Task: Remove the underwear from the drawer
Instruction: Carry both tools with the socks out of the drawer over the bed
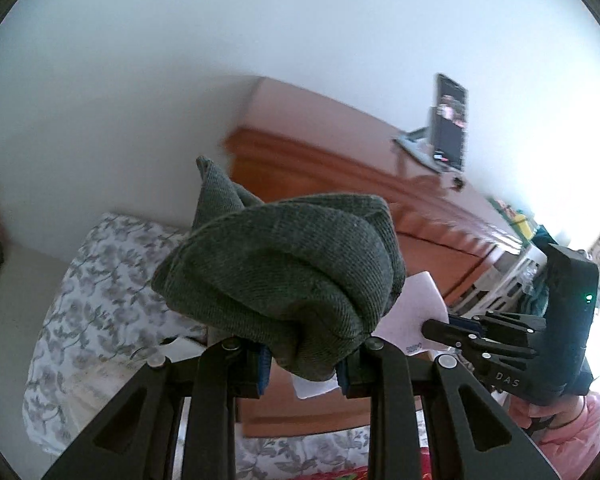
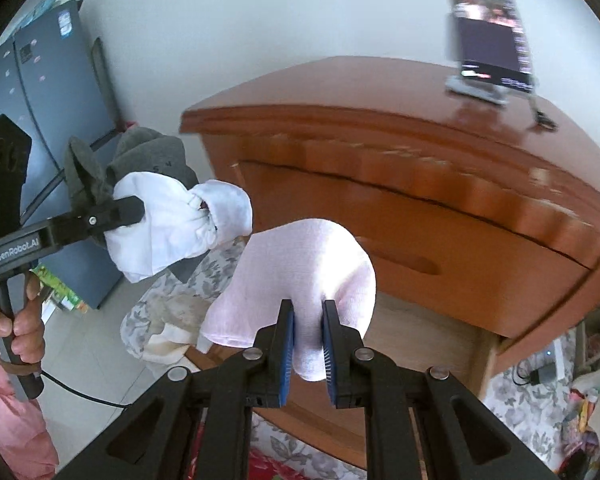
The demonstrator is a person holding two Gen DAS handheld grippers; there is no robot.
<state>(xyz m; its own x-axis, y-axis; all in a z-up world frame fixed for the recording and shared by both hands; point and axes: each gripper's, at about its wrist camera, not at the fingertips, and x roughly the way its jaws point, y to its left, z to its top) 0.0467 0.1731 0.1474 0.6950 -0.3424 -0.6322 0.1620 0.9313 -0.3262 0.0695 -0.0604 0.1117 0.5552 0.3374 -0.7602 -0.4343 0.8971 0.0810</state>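
Observation:
In the left wrist view my left gripper [image 1: 302, 344] is shut on a bundled grey-green underwear [image 1: 284, 264], held up in the air in front of the wooden dresser [image 1: 340, 176]. The right wrist view shows that same left gripper [image 2: 134, 210] also clamping a white garment [image 2: 172, 224] together with the grey one [image 2: 152, 152]. My right gripper [image 2: 308, 320] is shut on a pale pink underwear [image 2: 300, 260] that hangs over its blue pads [image 2: 288, 344]. The right gripper [image 1: 432, 330] appears at the right of the left wrist view, against a pale cloth [image 1: 416, 300].
A phone on a stand [image 2: 488, 36] sits on the dresser top [image 2: 380, 88]. The drawer front with its recessed handle [image 2: 412, 264] is just behind the pink cloth. Floral bedding [image 1: 96, 280] lies lower left. A blue-grey fridge [image 2: 48, 112] stands far left. A hand [image 2: 24, 320] grips the left handle.

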